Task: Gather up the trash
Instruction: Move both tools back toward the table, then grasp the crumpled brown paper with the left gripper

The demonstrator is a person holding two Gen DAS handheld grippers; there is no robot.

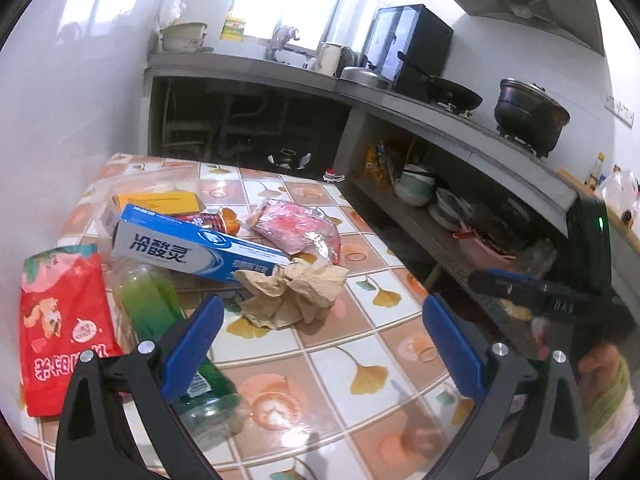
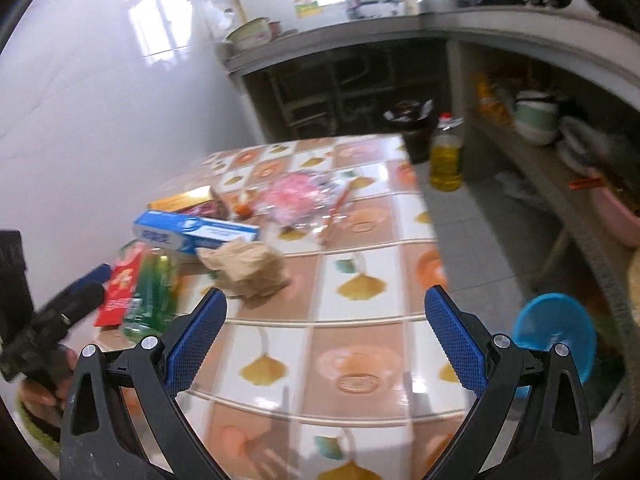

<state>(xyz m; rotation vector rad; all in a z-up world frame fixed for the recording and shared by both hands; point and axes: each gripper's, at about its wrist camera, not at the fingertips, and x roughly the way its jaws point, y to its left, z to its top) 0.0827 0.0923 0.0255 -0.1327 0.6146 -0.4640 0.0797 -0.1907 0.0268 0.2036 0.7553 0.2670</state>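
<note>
Trash lies on a tiled table (image 1: pixel 360 344) (image 2: pixel 360 320). A crumpled brown paper wad (image 1: pixel 294 294) (image 2: pixel 248 270) sits mid-table, just beyond my open left gripper (image 1: pixel 322 330). Behind the wad lie a blue toothpaste box (image 1: pixel 196 250) (image 2: pixel 196 234), a pink plastic wrapper (image 1: pixel 298 228) (image 2: pixel 298 196) and an orange box (image 1: pixel 160 202) (image 2: pixel 182 200). A green plastic bottle (image 1: pixel 160 312) (image 2: pixel 154 292) and a red snack bag (image 1: pixel 60 328) (image 2: pixel 122 284) lie at the left. My right gripper (image 2: pixel 324 330) hangs open over bare tiles, nothing between its fingers.
A grey counter (image 1: pixel 400 100) with shelves of bowls runs along the right. A dark trash bin (image 2: pixel 414 136) and a yellow oil bottle (image 2: pixel 446 156) stand on the floor past the table's far corner. A blue basin (image 2: pixel 554 334) sits low at right.
</note>
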